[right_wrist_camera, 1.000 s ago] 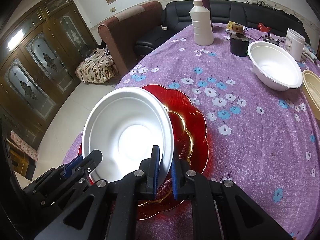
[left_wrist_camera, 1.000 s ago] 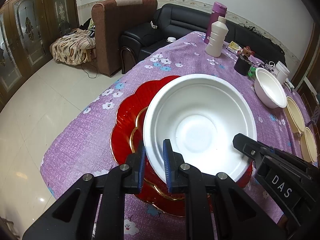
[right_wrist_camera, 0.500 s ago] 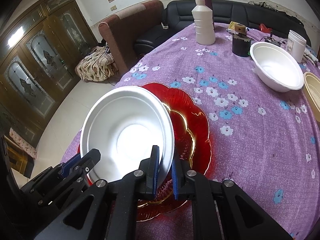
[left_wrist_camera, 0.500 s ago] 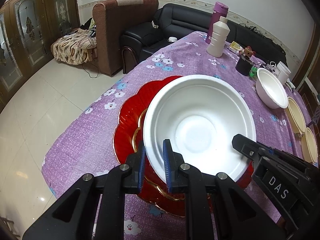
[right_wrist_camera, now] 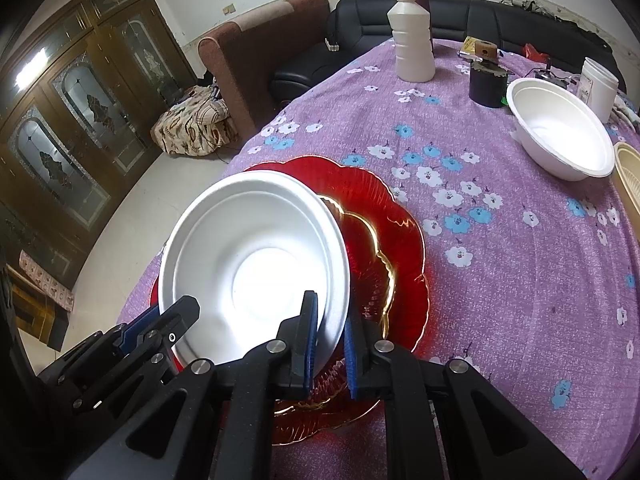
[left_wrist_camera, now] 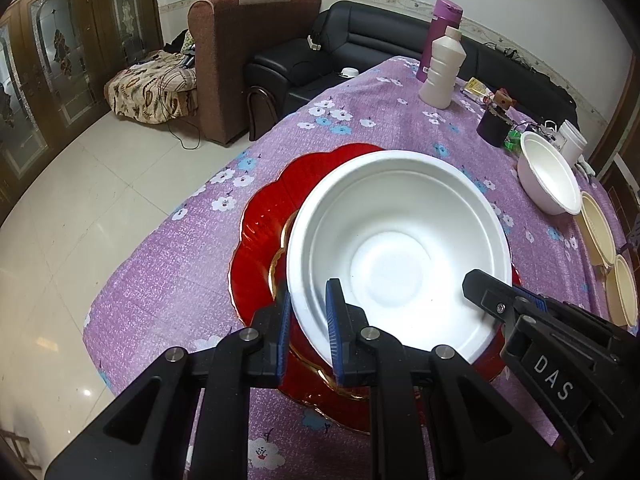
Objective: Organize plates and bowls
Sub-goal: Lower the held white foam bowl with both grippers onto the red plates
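A wide white bowl [left_wrist_camera: 400,248] is held over a red scalloped plate with a gold rim [left_wrist_camera: 260,240], slightly tilted. My left gripper [left_wrist_camera: 308,320] is shut on the bowl's near-left rim. My right gripper [right_wrist_camera: 330,332] is shut on the rim at the bowl's [right_wrist_camera: 256,264] near-right side, with the red plate [right_wrist_camera: 396,232] showing beneath. Each gripper also shows in the other's view, the right gripper [left_wrist_camera: 492,296] and the left gripper [right_wrist_camera: 168,320]. Whether the bowl's base touches the plate is hidden.
On the purple flowered tablecloth stand a second white bowl [right_wrist_camera: 560,136], cream bowls [left_wrist_camera: 598,232] at the right edge, a white bottle [right_wrist_camera: 412,40], a purple flask [left_wrist_camera: 440,32], a black pot [right_wrist_camera: 486,84] and a white tub [right_wrist_camera: 598,88]. The table edge drops to tiled floor on the left.
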